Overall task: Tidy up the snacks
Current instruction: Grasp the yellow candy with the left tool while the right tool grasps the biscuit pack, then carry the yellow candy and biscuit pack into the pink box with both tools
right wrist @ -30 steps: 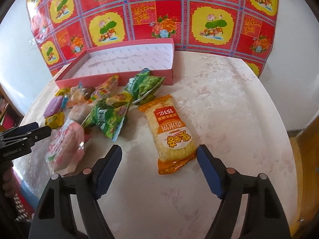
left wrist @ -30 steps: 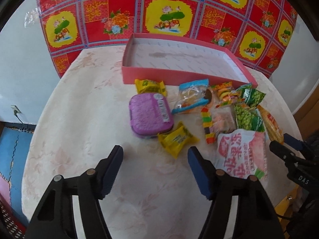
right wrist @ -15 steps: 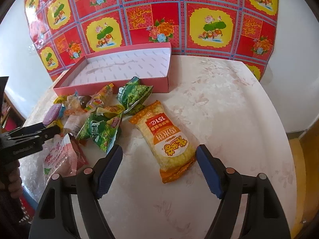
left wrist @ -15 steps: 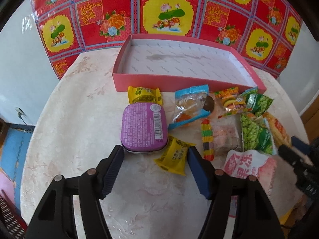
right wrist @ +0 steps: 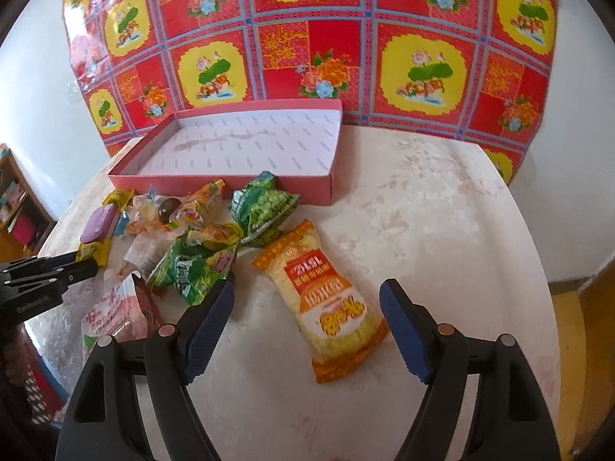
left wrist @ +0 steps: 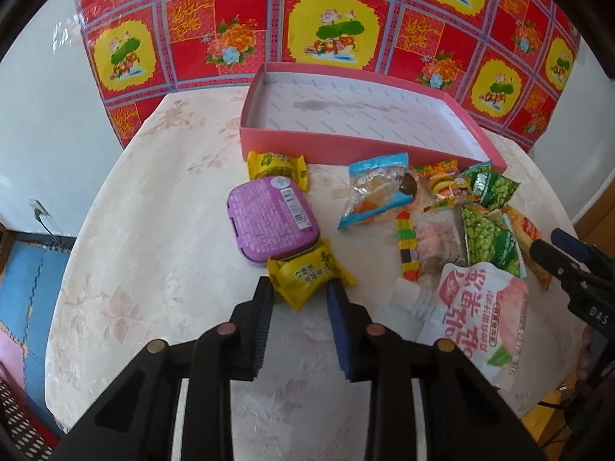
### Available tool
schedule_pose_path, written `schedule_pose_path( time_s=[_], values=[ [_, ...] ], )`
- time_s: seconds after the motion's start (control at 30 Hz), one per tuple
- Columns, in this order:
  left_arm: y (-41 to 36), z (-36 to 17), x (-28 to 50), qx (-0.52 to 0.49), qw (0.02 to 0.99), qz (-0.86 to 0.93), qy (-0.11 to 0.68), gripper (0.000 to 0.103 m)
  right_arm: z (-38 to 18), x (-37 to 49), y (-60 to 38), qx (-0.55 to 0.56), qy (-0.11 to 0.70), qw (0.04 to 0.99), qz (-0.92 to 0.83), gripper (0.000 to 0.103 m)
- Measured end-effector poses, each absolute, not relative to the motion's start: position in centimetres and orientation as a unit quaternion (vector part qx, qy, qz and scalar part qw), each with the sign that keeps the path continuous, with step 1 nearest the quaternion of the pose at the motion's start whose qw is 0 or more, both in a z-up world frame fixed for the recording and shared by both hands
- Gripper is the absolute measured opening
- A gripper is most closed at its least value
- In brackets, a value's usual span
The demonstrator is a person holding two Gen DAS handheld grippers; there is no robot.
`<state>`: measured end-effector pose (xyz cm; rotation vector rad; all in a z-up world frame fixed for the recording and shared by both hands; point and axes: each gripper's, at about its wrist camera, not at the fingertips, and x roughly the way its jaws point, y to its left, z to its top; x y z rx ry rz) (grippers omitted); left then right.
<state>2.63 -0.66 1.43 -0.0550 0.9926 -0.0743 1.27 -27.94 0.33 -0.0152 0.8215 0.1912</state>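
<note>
We are pinching the near yellow packet [left wrist: 307,274] with the left gripper [left wrist: 300,294], both pads pressing its sides, packet lying on the table [left wrist: 153,269]. That packet is touching the purple tin [left wrist: 271,226] just beyond it. A second yellow packet [left wrist: 276,165] is sitting past the tin, right against the pink box [left wrist: 346,146]. To the right we are seeing the pink jelly bag [left wrist: 484,311] nearest, then a striped candy stick [left wrist: 406,244], a clear wrapped snack [left wrist: 436,242], a blue-edged bag [left wrist: 374,192], and green pea bags [left wrist: 488,238] piled together. The box is lying open at the far side of the table, nothing showing inside it, with the red flowered cloth [left wrist: 326,38] behind. We are holding the right gripper [right wrist: 307,303] spread wide, pads touching nothing. The orange rice-cracker pack [right wrist: 326,299] is lying flat on the table between and just beyond its fingers, tilted toward the box. The green bags [right wrist: 192,265] are sitting left of it, one beside the left finger [right wrist: 209,322].
</note>
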Motion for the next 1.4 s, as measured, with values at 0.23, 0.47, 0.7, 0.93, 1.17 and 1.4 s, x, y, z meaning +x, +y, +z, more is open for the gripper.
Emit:
schedule_pose_path(
  time_s=[0.23,0.47,0.7,0.93,1.17,1.4],
  values=[
    [-0.9,1.6,3.2,-0.055,0.875,-0.05,0.479,0.037,-0.5,2.5,-27.7,-0.018,0.408,0.908,0.098,0.081],
    [-1.5,1.5,4.3,-0.064,0.878,-0.045,0.472,0.047,-1.6,2.8,-27.9,0.011,0.428,0.898,0.097,0.081],
    [-2.7,1.2,4.0,-0.019,0.886,-0.034,0.461,0.044,-1.5,2.3,-27.8,0.015,0.422,0.903,0.084,0.074],
    [-1.9,1.3,3.7,-0.035,0.884,-0.042,0.464,0.028,-1.2,2.0,-28.8,0.034,0.428,0.901,0.065,0.048],
    [-1.4,2.3,2.6,-0.041,0.89,-0.05,0.452,0.027,-0.8,1.3,-29.1,0.064,0.434,0.896,0.068,0.038],
    [-1.0,3.9,2.5,-0.048,0.896,-0.056,0.437,0.027,1.5,0.3,-28.1,0.054,0.415,0.905,0.077,0.038]
  ],
)
